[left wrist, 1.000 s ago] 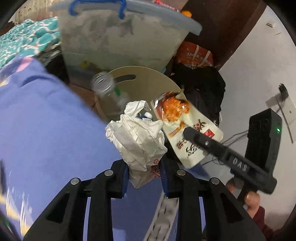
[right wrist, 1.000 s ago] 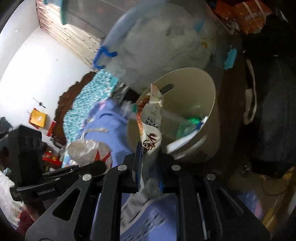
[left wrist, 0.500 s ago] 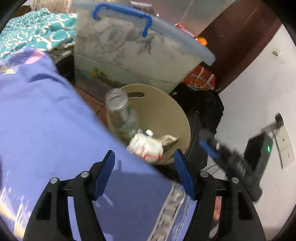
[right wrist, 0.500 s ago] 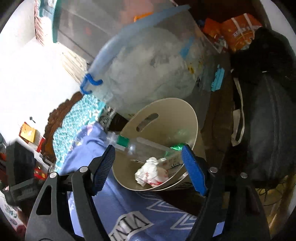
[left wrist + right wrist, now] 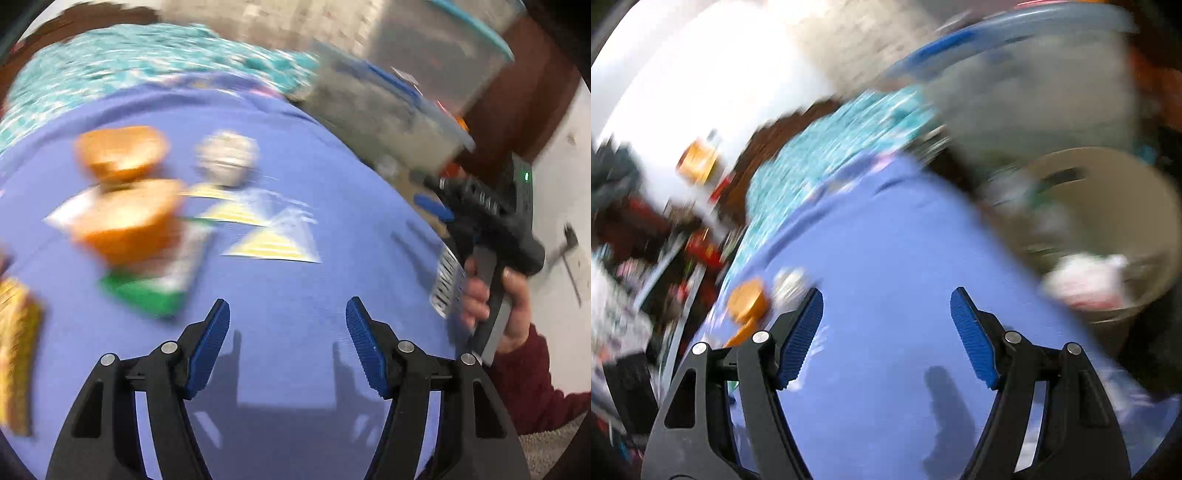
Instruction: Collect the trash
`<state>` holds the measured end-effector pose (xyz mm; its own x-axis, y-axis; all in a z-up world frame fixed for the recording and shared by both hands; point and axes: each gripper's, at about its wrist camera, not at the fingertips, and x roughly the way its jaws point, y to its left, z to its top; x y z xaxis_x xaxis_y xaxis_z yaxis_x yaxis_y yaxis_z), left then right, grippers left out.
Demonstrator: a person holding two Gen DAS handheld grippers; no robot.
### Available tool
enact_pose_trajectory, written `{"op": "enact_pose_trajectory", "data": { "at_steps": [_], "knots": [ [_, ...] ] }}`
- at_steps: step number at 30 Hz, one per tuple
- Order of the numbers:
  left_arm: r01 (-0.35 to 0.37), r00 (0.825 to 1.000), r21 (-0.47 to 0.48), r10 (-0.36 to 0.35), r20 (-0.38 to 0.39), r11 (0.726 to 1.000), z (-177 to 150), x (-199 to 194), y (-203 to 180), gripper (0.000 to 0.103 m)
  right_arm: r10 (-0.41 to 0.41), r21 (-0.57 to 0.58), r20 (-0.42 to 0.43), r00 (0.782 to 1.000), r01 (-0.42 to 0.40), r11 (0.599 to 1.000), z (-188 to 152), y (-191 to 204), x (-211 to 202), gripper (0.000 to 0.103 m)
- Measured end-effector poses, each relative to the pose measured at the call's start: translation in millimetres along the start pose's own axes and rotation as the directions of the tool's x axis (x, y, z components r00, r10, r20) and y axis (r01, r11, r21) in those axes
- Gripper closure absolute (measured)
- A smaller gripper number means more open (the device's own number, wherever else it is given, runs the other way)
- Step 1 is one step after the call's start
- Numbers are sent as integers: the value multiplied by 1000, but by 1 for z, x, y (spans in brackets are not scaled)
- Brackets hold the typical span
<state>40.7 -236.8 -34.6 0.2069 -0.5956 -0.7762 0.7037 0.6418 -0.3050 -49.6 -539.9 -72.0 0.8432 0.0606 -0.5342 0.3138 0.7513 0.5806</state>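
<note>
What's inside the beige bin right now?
In the beige bin, crumpled white paper with red marks lies near the front rim; blurred clear and green shapes sit behind it. The bin's bottom is covered.

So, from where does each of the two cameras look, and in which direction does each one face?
Left wrist view: sits on the left gripper, looks down at the blue cloth with orange wrappers and a crumpled ball; shows its open fingers, plus the right hand holding the right gripper.
Right wrist view: sits on the right gripper, faces the cloth and the beige bin at right; only its open fingers show.
Shared: cloth, wrappers, ball.
</note>
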Motion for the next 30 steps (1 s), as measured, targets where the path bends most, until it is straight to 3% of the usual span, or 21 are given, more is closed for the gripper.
{"op": "enact_pose_trajectory", "data": {
  "at_steps": [4,6,9,13,16,17,18,19,21,24,25,30],
  "knots": [
    [-68,995,-160,80,67,985,8,-20,55,39,38,-122,-108,993,-51,991,-10,65,56,30],
    [-94,990,-207,114,88,974,17,-18,72,26,31,-161,-141,990,-54,985,-11,86,80,27],
    [-115,987,-236,138,80,965,28,-7,84,20,14,-180,-177,984,-47,982,-11,108,114,18],
    [-142,987,-227,156,47,964,45,19,89,18,-45,-226,-185,982,2,974,-7,130,150,15],
    [-126,989,-208,140,55,970,52,28,83,39,-84,-237,-200,976,35,971,-3,132,168,16],
    [-142,985,-193,157,67,971,54,26,80,54,-99,-245,-218,971,44,969,-4,132,177,31],
    [-145,985,-172,159,72,974,56,20,78,66,-107,-250,-230,967,47,967,-4,131,180,55],
    [-125,988,-170,137,63,978,55,15,79,77,-115,-258,-221,969,56,965,-5,131,177,56],
    [-68,995,-190,82,62,979,51,4,84,82,-68,-216,-230,971,17,976,-5,125,167,58],
    [-56,993,-189,75,91,980,37,-20,85,87,-55,-225,-202,978,8,974,-16,124,142,59],
    [-21,994,-196,41,100,980,31,-29,86,89,-38,-221,-200,979,-7,975,-21,123,131,59],
    [55,990,-247,-21,139,967,0,-66,87,89,33,-196,-221,975,-77,978,-51,119,85,59]
  ]
}}
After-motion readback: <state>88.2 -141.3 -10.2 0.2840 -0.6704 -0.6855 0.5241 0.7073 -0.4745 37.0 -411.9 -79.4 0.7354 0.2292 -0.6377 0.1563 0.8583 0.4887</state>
